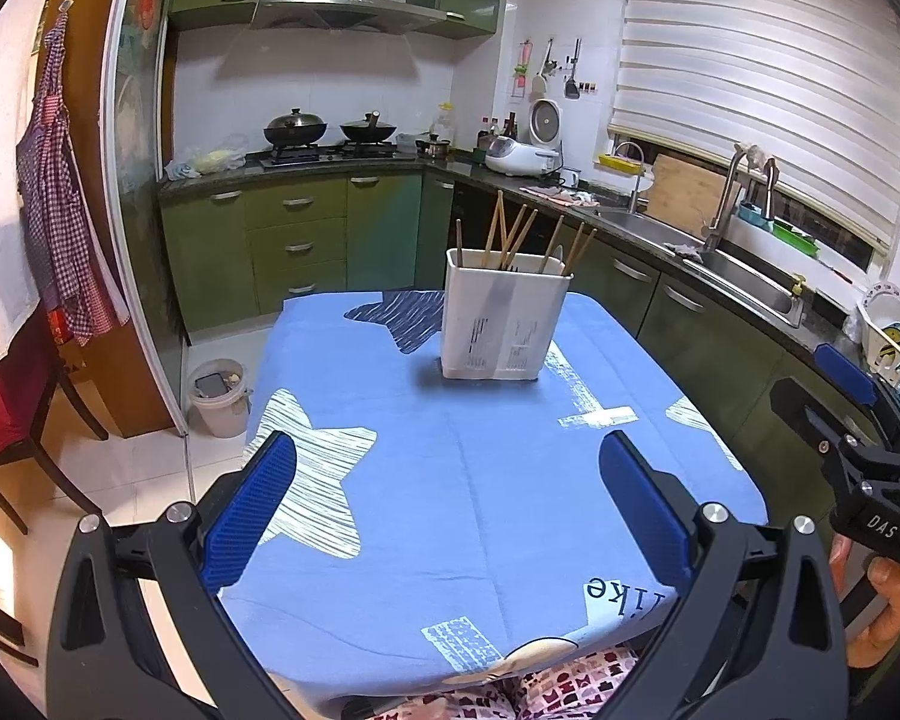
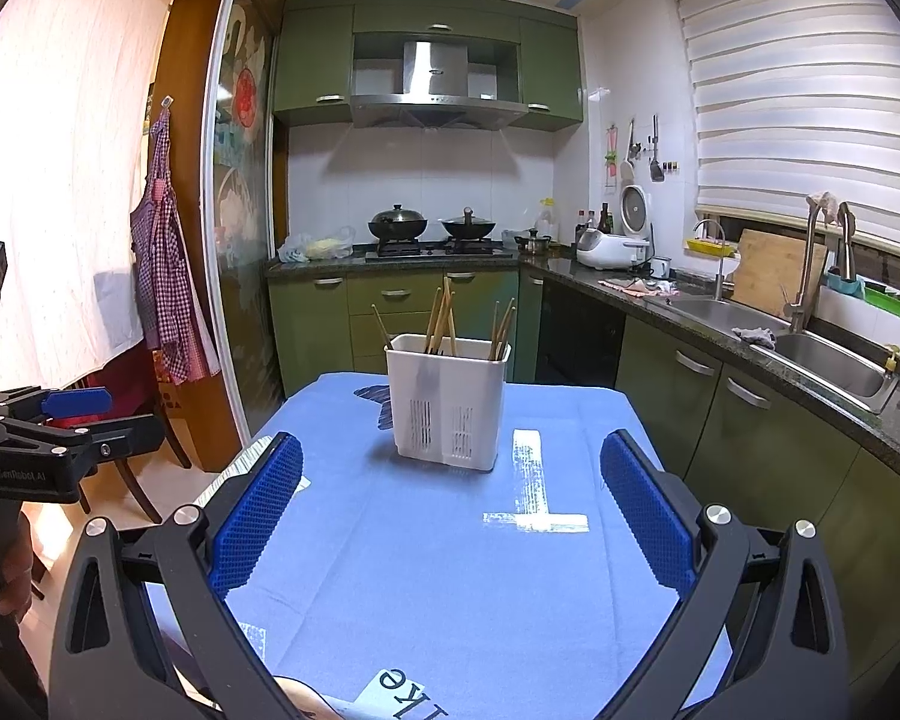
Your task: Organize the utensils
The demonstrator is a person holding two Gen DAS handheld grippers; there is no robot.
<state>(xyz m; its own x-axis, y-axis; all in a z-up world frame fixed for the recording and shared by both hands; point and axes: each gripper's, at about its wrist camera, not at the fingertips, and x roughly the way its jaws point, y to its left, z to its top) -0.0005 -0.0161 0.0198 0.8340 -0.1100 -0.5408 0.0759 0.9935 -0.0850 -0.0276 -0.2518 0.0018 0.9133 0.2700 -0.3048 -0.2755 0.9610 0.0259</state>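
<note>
A: Nearest first – what's w/ the tongs?
B: Left tongs [image 1: 450, 516] spread wide apart, nothing between the blue pads, hovering over the near end of the worktop [image 1: 480, 480]. Right tongs [image 2: 450, 516] same: apart, nothing held, above the blue cloth w/ the star print.
A: Can they see each other?
B: Yes. Right tongs show at the right edge of the left wrist view, a hand [image 1: 888, 600] on the grip below. Left tongs show at the left edge of the right wrist view.
A: And the utensils?
B: Wooden chopsticks [image 1: 522, 240] stand upright, leaning various ways, in a white holder [image 1: 498, 324] on the far-middle part of the worktop, well apart from both tongs. Holder has slotted vents on the side seen from the right wrist [image 2: 447, 402].
A: Beyond that?
B: Green cabinets, two lidded woks [image 2: 432, 222] on the stove, rice cooker [image 2: 606, 249] in the corner, sink [image 2: 810, 348] along the right wall under the blinds.
</note>
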